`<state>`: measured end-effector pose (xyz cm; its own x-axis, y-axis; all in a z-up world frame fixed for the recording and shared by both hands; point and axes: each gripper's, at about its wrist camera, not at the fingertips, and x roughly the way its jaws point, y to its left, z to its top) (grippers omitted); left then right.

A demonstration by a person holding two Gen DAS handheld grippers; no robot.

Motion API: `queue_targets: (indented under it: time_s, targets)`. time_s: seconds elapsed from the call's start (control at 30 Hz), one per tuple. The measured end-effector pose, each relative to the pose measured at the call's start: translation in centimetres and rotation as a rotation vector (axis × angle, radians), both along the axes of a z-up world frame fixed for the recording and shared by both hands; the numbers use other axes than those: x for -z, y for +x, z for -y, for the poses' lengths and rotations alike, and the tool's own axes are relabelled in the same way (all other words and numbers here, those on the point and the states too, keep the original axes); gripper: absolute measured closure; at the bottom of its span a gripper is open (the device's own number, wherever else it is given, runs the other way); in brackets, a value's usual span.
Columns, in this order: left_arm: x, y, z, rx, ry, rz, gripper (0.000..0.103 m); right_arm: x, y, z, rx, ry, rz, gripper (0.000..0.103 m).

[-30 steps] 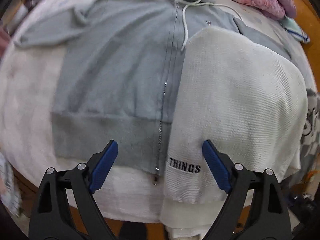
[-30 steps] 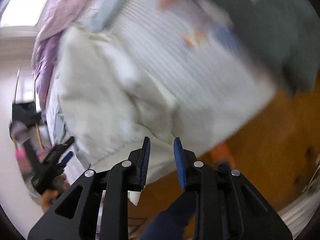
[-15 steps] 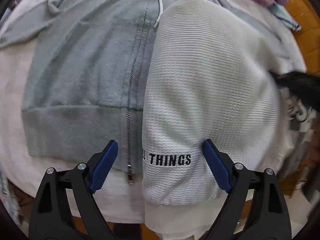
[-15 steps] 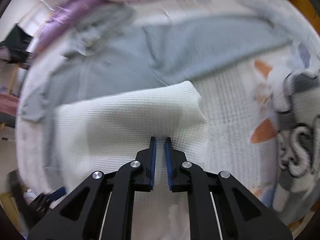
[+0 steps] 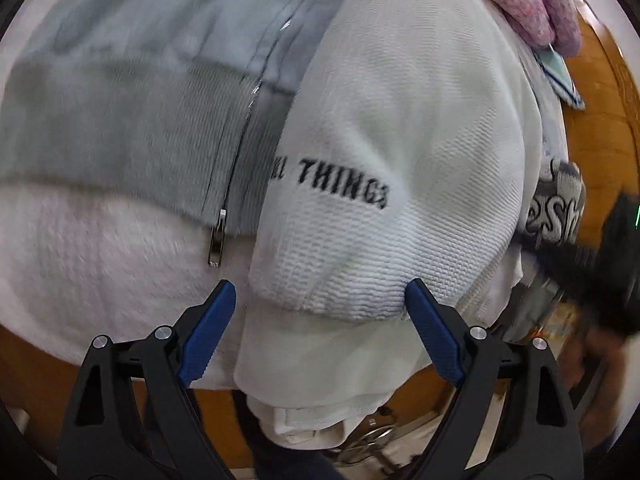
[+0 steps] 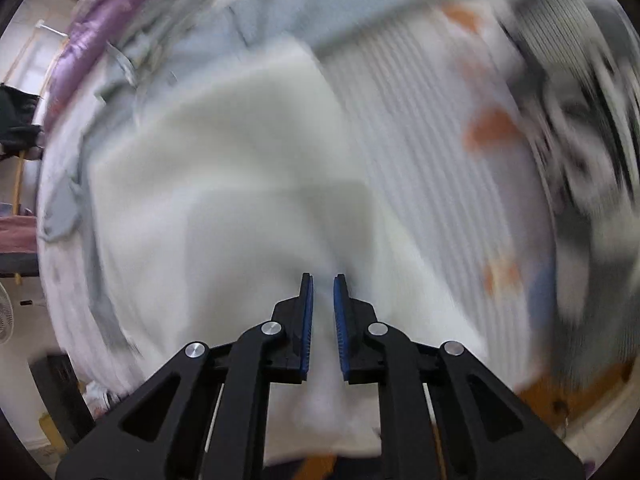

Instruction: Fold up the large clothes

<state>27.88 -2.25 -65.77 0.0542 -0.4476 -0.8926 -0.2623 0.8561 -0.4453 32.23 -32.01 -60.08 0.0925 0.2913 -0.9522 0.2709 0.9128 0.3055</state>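
just ahead of the wide-open left gripper [image 5: 320, 322], the folded white waffle-knit garment [image 5: 400, 140] lies lengthwise away from it, its near hem between the blue pads, overlapping a soft grey zip hoodie [image 5: 140, 92]. the right gripper [image 6: 323, 322], jaws nearly together with nothing visibly pinched, hovers over the same cloth, blurred.

The left gripper [image 5: 318, 312] is held with its blue-padded jaws spread wide apart, nothing between them. The right gripper [image 6: 323, 300] has its jaws drawn nearly together, only a narrow slit showing between the pads, and nothing visibly pinched in it.
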Motion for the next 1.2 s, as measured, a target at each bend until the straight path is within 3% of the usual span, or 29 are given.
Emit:
queue_targets:
  time_s: [0.13,0.23,0.37,0.53,0.57,0.6,0.67,0.7,0.73,0.83,0.9,0.97,1.0,1.2]
  targets:
    - [0.9,-0.5,-0.2,-0.062,-0.064,-0.018,0.017,2.7,-1.7,1.0,0.042,0.033,-0.002,0.103]
    - [0.5,-1.8,0.0,-0.05,-0.079,0.011,0.016,3.4,-1.2,1.2,0.051,0.051,-0.001,0.103]
    - [1.6,-2.4,0.8,-0.05,-0.09,-0.012,0.014,3.0,-1.7,1.0,0.015,0.038,0.047,0.103]
    - [2.8,-1.1,2.3,-0.025,-0.071,-0.047,0.008,3.3,-2.7,2.4,0.108,0.134,0.06,0.103]
    - [2.7,-1.0,2.4,-0.02,-0.076,-0.057,0.01,3.2,-3.1,2.6,0.118,0.152,0.074,0.103]
    - [2.5,-0.8,2.6,-0.005,-0.082,-0.06,0.021,3.1,-3.3,2.8,0.125,0.167,0.084,0.103]
    - [1.9,-0.5,3.5,0.012,-0.078,-0.066,0.043,2.8,-4.4,3.6,0.176,0.246,0.117,0.098]
    - [1.3,-0.4,3.5,0.025,-0.089,-0.065,0.063,2.8,-4.8,3.8,0.198,0.275,0.126,0.095]
    - [0.8,-0.3,3.6,0.039,-0.093,-0.06,0.075,2.7,-5.6,4.2,0.235,0.321,0.137,0.092]
    - [-1.4,0.4,3.6,0.08,-0.131,-0.048,0.078,1.8,-8.5,5.2,0.352,0.427,0.178,0.067]
    - [-2.6,1.2,3.7,0.076,-0.149,-0.056,0.078,1.1,-10.7,5.6,0.439,0.435,0.188,0.034]
    - [-3.2,1.2,3.0,0.044,-0.181,-0.072,0.078,0.6,-12.9,6.0,0.533,0.433,0.201,0.028]
    - [-3.5,1.4,2.8,0.033,-0.199,-0.08,0.078,1.0,-14.3,6.3,0.585,0.484,0.198,0.027]
    - [-5.9,2.3,2.2,0.008,-0.267,-0.087,0.078,5.4,-19.3,4.8,0.803,0.709,0.047,0.025]
